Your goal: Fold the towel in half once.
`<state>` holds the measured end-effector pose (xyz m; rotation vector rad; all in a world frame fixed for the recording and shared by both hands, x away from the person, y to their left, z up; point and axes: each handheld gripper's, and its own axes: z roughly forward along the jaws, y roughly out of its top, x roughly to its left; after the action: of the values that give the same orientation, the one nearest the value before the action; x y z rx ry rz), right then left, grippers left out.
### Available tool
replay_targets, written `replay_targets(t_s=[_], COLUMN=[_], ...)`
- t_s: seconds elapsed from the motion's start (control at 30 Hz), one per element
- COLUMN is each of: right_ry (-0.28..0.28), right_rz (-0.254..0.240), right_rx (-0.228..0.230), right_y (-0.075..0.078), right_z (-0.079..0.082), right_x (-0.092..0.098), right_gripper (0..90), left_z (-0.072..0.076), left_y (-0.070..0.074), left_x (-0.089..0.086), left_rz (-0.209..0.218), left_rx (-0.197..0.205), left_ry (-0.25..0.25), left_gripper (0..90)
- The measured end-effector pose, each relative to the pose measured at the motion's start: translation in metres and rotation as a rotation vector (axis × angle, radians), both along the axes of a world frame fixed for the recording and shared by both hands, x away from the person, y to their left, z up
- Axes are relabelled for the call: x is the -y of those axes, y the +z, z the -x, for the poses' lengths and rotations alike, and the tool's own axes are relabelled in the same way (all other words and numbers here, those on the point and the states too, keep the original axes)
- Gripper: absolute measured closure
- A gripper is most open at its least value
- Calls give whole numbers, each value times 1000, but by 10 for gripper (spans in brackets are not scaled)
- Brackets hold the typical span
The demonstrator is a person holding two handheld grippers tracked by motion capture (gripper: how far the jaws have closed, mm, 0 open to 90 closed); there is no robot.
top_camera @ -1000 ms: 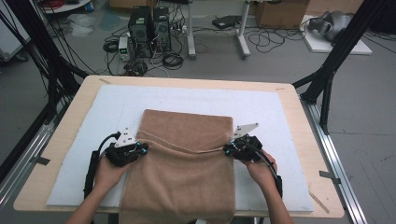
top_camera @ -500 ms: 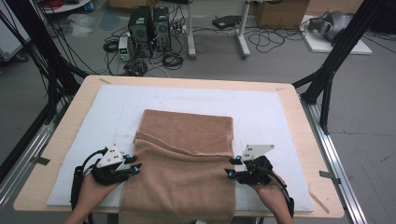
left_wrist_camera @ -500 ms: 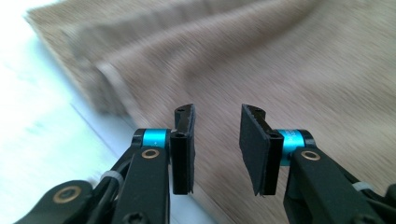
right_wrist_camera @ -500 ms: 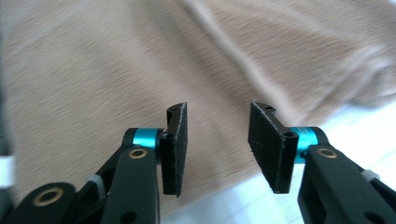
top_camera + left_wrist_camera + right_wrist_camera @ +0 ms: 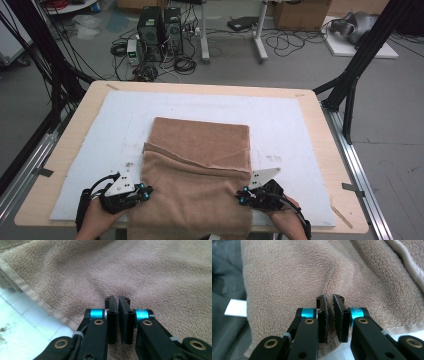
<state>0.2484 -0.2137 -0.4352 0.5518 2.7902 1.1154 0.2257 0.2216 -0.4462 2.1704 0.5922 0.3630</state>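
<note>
Brown terry-cloth towel [image 5: 197, 170] lay on the white foam mat [image 5: 300, 130] that covered the light wooden desk [image 5: 90, 100]. Far part of the towel lay flat with a folded layer on top; its hemmed edge ran across the cloth from left to right. Near end of the towel hung over the desk's front edge, between the person's two hands.

Left tool [image 5: 144, 192] sat at the towel's left side, near the front edge of the mat, held in the left hand [image 5: 95, 222]. In the left gripper view the left tool [image 5: 117, 302] had its jaws just closed, drawn nearly together, tips down on the pile of the towel [image 5: 150, 272]. Cloth puckered towards the tips, so a pinch of fabric appeared to be clamped. The towel's hem ran diagonally at the left of that view, with the white mat [image 5: 20, 325] beside it.

Right tool [image 5: 243, 196] sat at the towel's right side, level with the left one, in the right hand [image 5: 285, 220]. In the right gripper view the right tool [image 5: 329, 302] had likewise just closed, and a raised crease in the towel [image 5: 287, 272] led straight into the narrow gap between the jaws.

Both tools were well apart, the towel's full width between them.
</note>
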Motion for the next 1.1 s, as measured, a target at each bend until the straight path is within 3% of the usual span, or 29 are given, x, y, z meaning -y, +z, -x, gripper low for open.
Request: replay_targets(t_s=[0.17, 0.33, 0.43, 0.5, 0.63, 0.83, 0.9, 1.1], right_ry=[30, 56, 54, 36, -19, -94, -98, -103], right_rz=[-37, -51, -80, -95, -80, -54, -82, -14], right_rx=[9, 40, 30, 37, 52, 90, 78, 74], right_y=[10, 19, 22, 23, 23, 22, 23, 12], right_z=[21, 45, 51, 49, 37, 1, -8, -22], right_x=[3, 6, 8, 11, 13, 8, 6, -1], right_gripper=[838, 827, 758, 691, 642, 624, 617, 583], left_z=[25, 50, 59, 59, 44, 2, -9, -33], left_y=[12, 19, 20, 22, 24, 22, 18, 6], left_x=[-10, -18, -21, -23, -26, -21, -16, -6], left_rz=[26, 43, 48, 64, 72, 100, 93, 40], left_rx=[20, 13, 9, 3, 25, 40, 29, 24], left_ry=[-19, -43, -51, -40, -9, 59, 68, 106], left_gripper=[864, 864, 847, 748, 717, 712, 701, 664])
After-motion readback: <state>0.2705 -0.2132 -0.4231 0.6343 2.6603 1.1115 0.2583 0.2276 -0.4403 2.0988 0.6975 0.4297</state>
